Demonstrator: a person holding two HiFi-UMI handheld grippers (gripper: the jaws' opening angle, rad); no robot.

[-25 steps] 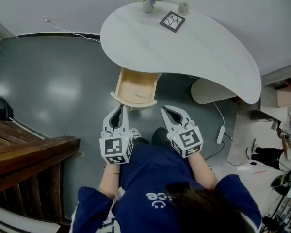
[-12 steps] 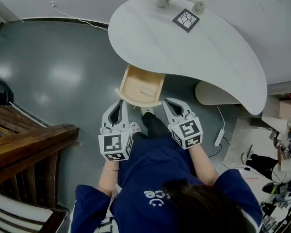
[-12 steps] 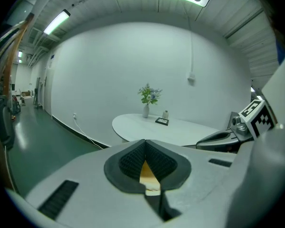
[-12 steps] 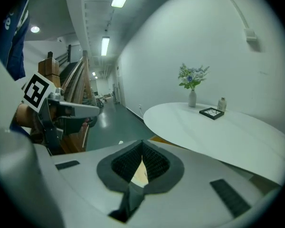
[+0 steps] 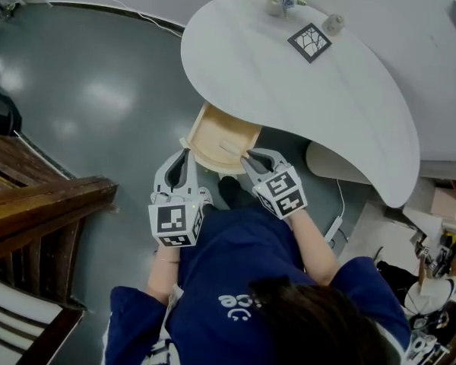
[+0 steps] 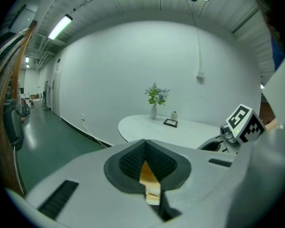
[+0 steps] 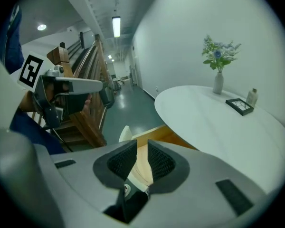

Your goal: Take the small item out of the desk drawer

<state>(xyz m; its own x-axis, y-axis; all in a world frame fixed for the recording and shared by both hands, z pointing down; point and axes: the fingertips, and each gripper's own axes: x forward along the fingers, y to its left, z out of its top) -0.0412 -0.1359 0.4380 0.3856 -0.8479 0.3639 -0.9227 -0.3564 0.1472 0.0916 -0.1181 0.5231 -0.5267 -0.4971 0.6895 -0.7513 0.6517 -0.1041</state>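
Hovering at drawer (image 5: pixel 209 131) front edge with right gripper (image 5: pixel 252 158), jaws just opened partway and empty, nearer than shut, empty left gripper (image 5: pixel 185 158) to item (image 5: pixel 229 144) lying crosswise on drawer floor, just beyond right tips.

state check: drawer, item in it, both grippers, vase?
drawer: pulled open
small item: lying in the drawer, not gripped
left gripper: shut, empty
right gripper: jaws have just been opening, slightly apart, nothing between them
vase: upright on the desk
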